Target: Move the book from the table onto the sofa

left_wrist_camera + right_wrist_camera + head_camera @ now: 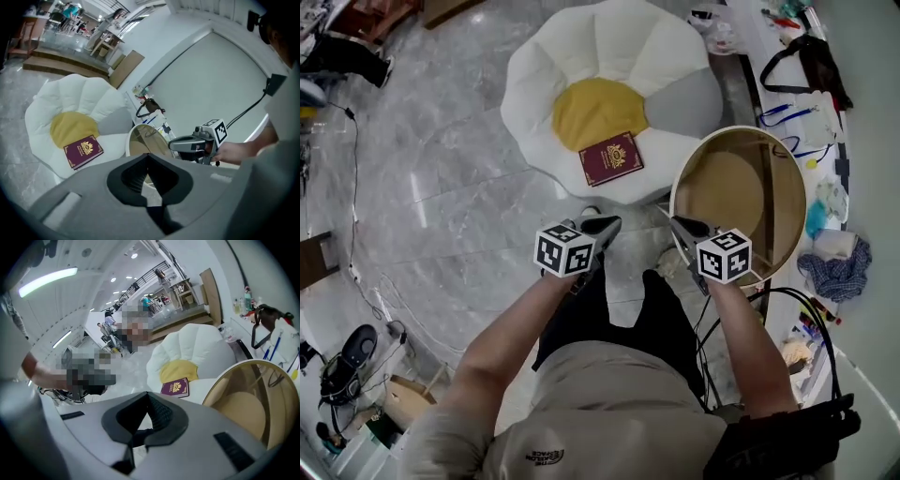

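Your forearms reach forward, side by side. Left hand-held gripper (603, 225) and right hand-held gripper (683, 227) both tilt downward, jaws pressed together.

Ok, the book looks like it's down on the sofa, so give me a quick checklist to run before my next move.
1. Book on the sofa: ok, it lies flat on the seat, partly over the yellow cushion.
2. Book fully supported: ok, no part hangs over the seat's front edge.
3. Left gripper empty: ok, jaws together with nothing between them.
4. Right gripper empty: ok, jaws together with nothing between them.
5. Grippers apart from the book: ok, neither touches it.
6. Nothing to move on the round table: ok, no book shows on it.
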Tool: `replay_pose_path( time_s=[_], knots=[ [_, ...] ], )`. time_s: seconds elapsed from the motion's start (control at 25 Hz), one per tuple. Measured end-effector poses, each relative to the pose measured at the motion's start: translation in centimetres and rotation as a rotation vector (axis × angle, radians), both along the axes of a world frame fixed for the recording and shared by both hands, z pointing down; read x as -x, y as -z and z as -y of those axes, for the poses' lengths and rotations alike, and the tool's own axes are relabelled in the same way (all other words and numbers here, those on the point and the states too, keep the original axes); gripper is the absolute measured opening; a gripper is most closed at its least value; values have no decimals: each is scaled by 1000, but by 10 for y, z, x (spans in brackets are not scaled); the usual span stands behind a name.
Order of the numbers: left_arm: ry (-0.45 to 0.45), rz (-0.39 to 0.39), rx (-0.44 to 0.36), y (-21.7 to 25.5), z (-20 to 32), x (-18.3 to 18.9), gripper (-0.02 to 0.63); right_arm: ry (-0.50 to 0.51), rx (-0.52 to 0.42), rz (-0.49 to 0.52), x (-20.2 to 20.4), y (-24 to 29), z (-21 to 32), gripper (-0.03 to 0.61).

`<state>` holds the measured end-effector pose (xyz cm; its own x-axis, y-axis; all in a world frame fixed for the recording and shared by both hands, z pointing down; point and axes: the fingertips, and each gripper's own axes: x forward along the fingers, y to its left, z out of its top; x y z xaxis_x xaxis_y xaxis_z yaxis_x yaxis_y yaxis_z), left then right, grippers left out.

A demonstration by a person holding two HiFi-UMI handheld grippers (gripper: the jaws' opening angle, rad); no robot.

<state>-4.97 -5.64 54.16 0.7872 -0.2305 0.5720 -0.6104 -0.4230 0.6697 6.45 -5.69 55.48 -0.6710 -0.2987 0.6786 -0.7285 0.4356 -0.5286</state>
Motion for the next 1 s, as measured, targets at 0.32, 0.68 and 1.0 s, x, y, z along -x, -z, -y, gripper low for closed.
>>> replay_pose_path(
  time_s=[0.32, 0.68, 1.0],
  knots=[
    [-135, 14, -163, 111, -21, -61, 8, 42, -92, 50, -32, 100, -33, 14],
    [-183, -6, -300, 214, -54, -107, 8, 127, -227, 86, -61, 200, -52, 14],
    [-205, -14, -360, 251, -79, -130, 8, 189, -298, 97, -74, 243, -71, 14]
  ],
)
